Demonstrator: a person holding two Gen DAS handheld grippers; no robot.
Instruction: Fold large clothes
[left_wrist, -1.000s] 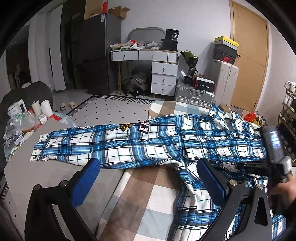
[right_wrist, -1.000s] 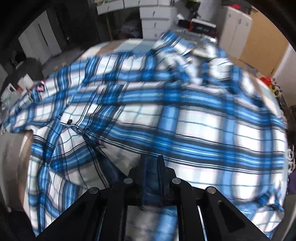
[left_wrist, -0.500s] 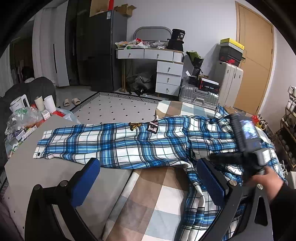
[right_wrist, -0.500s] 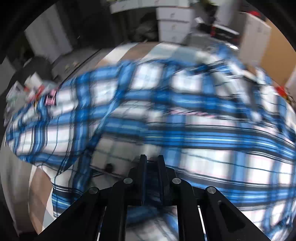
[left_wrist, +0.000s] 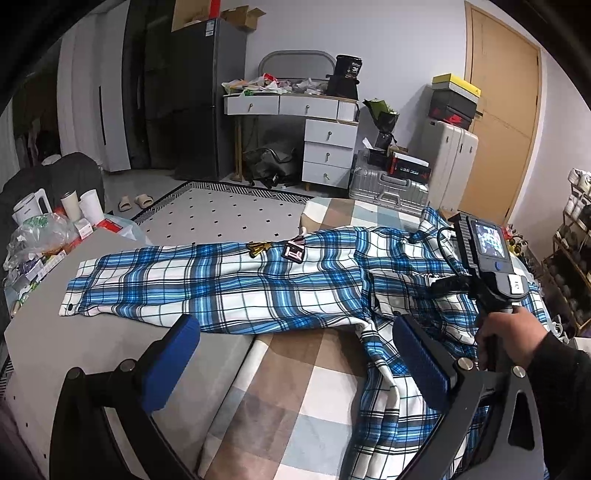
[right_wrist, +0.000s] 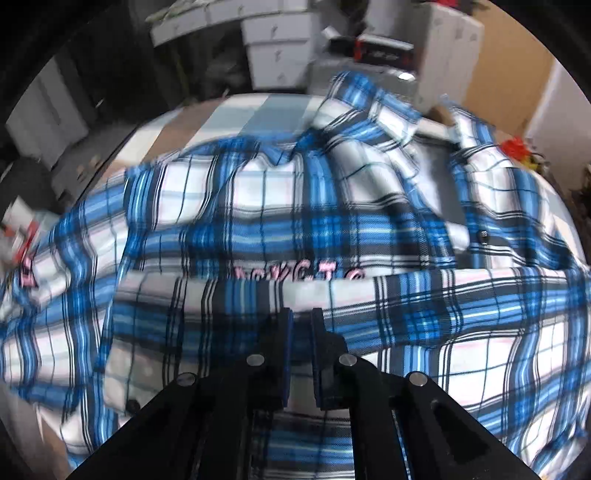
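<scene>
Behind your work stands a cluttered bedroom: a white dresser (left_wrist: 325, 136), a silver suitcase (left_wrist: 388, 188) and a wooden door (left_wrist: 502, 110) at the far wall. From the left wrist view, the blue plaid shirt (left_wrist: 229, 284) lies spread over a checked bedspread (left_wrist: 295, 387), one sleeve stretched flat onto a grey board (left_wrist: 74, 354) at the left, the body bunched toward the right. Your left gripper (left_wrist: 295, 354) hovers near the sleeve's lower edge with its jaws wide apart and nothing between them. At the right, a hand (left_wrist: 509, 332) steers the right gripper's handle over the shirt's body.

From the right wrist view, blurred, the right gripper (right_wrist: 299, 321) has its jaws drawn nearly together, and a plaid layer runs up between the pads; it looks pinched there, folded over the body so that pink lettering (right_wrist: 299, 275) peeks above the fold.

Expect the shirt to be light, limp and quick to wrinkle: it will sag from any single pinch and drag the layers beneath. You would do best to grip a seam or hem edge, such as the cuff (left_wrist: 72, 306) or the shoulder line, where doubled cloth gives the pads something firmer.
</scene>
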